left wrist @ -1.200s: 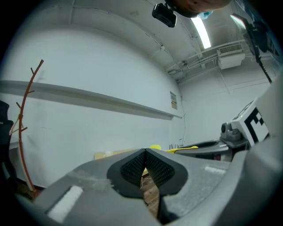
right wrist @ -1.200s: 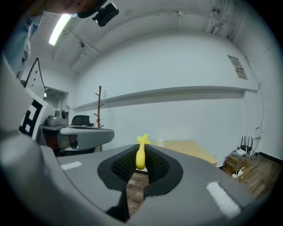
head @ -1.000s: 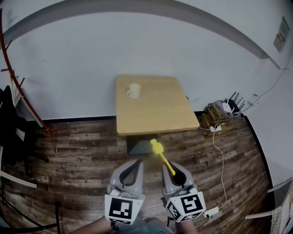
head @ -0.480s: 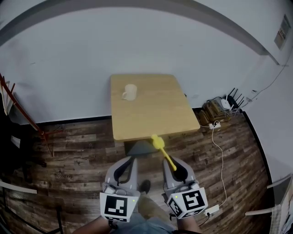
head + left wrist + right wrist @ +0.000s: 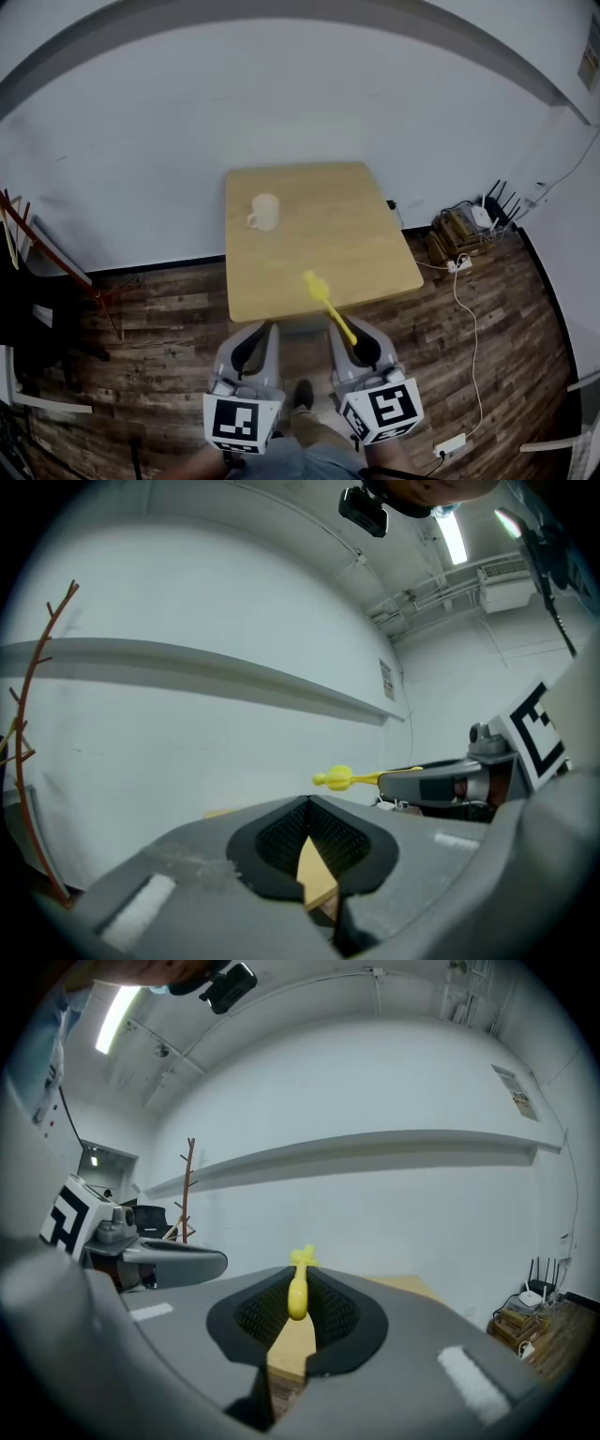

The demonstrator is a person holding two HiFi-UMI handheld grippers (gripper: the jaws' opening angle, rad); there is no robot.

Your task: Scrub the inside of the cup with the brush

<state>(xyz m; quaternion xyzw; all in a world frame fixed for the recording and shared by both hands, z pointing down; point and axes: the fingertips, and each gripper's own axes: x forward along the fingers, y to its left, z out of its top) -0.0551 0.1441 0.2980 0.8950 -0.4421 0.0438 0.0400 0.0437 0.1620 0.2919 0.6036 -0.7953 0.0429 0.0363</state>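
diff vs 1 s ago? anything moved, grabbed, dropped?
The person stepped toward the table, carrying both grippers forward. The brush head, over the floor before, now hangs above the table's near edge. Nothing grabbed or released: right gripper still shut on the brush, left gripper still shut and empty. The cup stays put on the table's far left part, untouched.

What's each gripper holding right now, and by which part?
The right gripper holds the yellow brush by the rear end of its handle. The left gripper is shut on nothing.
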